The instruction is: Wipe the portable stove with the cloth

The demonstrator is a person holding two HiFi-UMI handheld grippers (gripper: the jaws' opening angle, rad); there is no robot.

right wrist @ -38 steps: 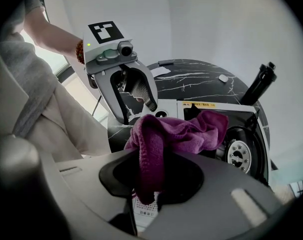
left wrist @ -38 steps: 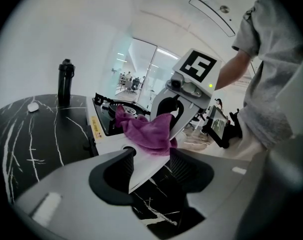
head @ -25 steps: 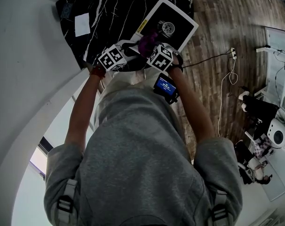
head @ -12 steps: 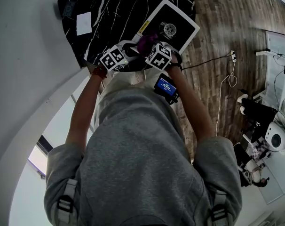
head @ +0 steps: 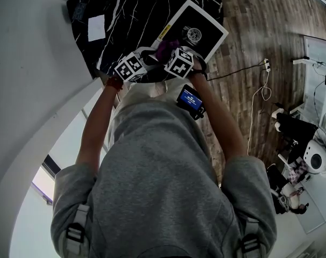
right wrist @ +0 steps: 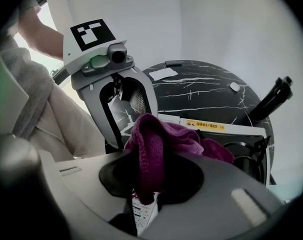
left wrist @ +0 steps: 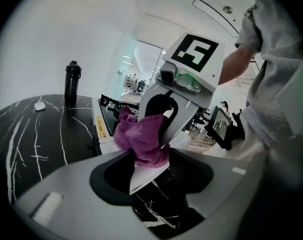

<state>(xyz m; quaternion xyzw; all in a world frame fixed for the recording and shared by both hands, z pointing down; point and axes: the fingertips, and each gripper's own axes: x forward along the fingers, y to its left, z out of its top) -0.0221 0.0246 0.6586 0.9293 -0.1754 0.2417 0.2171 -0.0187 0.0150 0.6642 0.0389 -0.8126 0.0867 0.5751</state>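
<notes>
The purple cloth (head: 165, 47) hangs bunched between my two grippers, over the near edge of the black marble table (head: 125, 15). My right gripper (head: 169, 55) points steeply down and is shut on the cloth (right wrist: 156, 144), which drapes down through its jaws. Facing it, my left gripper (right wrist: 129, 134) has its fingers apart; its jaws have just been closing a little. The cloth's edge (left wrist: 139, 136) lies at their tips, with no press that I can see. Just beyond the cloth sits the white portable stove (head: 203, 23), with its black top and burner.
A dark bottle (left wrist: 72, 81) stands at the table's far side, with a white paper (head: 96, 27) nearby. A small screen device (head: 190, 98) sits by the person's right forearm. A cable and power strip (head: 262, 74) lie on the wood floor at right.
Both grippers stay together at the table's near edge with the cloth between them. The right gripper's marker cube has shifted slightly toward the left one.
</notes>
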